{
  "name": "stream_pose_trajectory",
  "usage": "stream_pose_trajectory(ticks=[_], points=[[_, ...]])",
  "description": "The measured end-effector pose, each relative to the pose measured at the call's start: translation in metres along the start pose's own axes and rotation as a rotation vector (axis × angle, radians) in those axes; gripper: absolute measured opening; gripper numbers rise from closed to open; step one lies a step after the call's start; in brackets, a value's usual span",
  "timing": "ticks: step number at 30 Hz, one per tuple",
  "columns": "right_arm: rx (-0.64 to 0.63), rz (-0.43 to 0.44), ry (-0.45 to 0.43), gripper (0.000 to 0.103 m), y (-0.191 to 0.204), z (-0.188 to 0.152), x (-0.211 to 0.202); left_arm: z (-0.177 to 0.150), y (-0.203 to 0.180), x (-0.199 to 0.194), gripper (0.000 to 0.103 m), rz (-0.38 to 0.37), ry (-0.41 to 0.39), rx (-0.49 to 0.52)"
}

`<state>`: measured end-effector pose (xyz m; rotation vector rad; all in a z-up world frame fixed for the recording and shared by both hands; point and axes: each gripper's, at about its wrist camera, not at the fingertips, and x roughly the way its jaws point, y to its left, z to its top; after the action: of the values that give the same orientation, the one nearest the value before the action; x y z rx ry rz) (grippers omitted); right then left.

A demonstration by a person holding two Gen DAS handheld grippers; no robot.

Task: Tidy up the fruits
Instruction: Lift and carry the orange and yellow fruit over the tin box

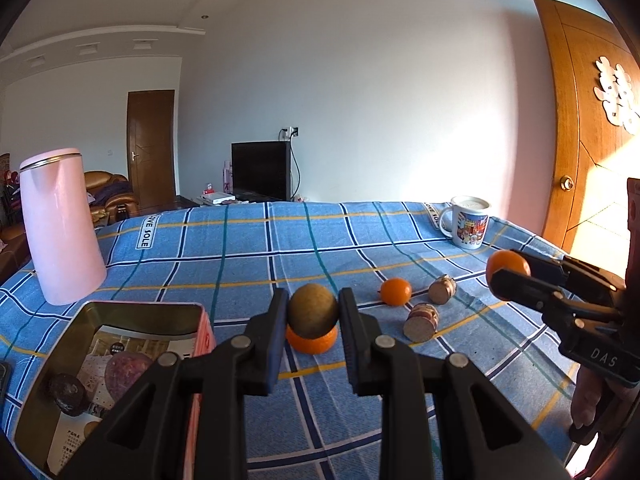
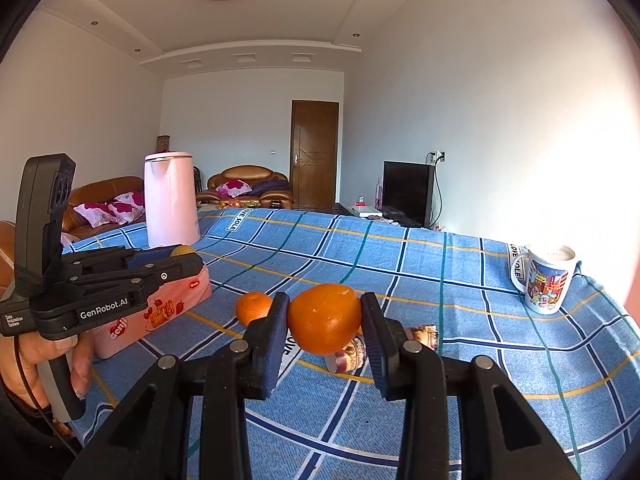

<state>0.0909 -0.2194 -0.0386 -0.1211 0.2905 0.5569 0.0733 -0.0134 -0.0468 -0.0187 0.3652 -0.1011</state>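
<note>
Blue plaid tablecloth (image 1: 248, 248); orange tangerine (image 2: 324, 318); brown-green fruit (image 1: 313, 311); pink kettle (image 1: 60, 224); pink tin (image 2: 160, 308).

Home living room: sofa (image 2: 248, 184), television (image 2: 406, 190).

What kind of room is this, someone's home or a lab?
Most likely a home living room: leather sofas with cushions, a television on a low stand, and a table under a blue checked cloth bearing a pink kettle and a mug.

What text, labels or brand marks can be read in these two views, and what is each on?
"GenRobot.AI": side of the left gripper.
"Data Acquisition System": its handle base, small.
"DAS": right gripper body.
"LOVE SOLE": white tags on the tablecloth.
"cenji", roughly: pink tin.
Mug artwork and the tin's paper insert: too small to read.
</note>
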Motion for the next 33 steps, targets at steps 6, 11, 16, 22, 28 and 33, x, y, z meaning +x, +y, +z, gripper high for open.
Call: stream_pose_trajectory(ticks=[6, 11, 16, 22, 28, 33], points=[[0.005, 0.057, -0.001, 0.038, 0.017, 0.012, 0.009, -0.002, 0.013, -0.008, 0.026, 0.012, 0.005, -0.022], [-0.027, 0.108, -0.002, 0.038, 0.042, 0.023, 0.018, -0.002, 0.025, -0.018, 0.026, 0.032, -0.002, -0.041], [-0.054, 0.165, -0.002, 0.038, 0.069, 0.032, 0.029, -0.004, 0.041, -0.028, 0.027, 0.060, -0.009, -0.063], [-0.100, 0.227, 0.004, 0.038, 0.103, 0.043, 0.043, -0.010, 0.070, -0.037, 0.026, 0.105, 0.006, -0.111], [-0.139, 0.286, 0.031, 0.038, 0.138, 0.048, 0.058, -0.015, 0.096, -0.048, 0.026, 0.143, 0.014, -0.154], [-0.166, 0.328, 0.066, 0.038, 0.164, 0.045, 0.072, -0.019, 0.121, -0.056, 0.026, 0.176, 0.014, -0.203]])
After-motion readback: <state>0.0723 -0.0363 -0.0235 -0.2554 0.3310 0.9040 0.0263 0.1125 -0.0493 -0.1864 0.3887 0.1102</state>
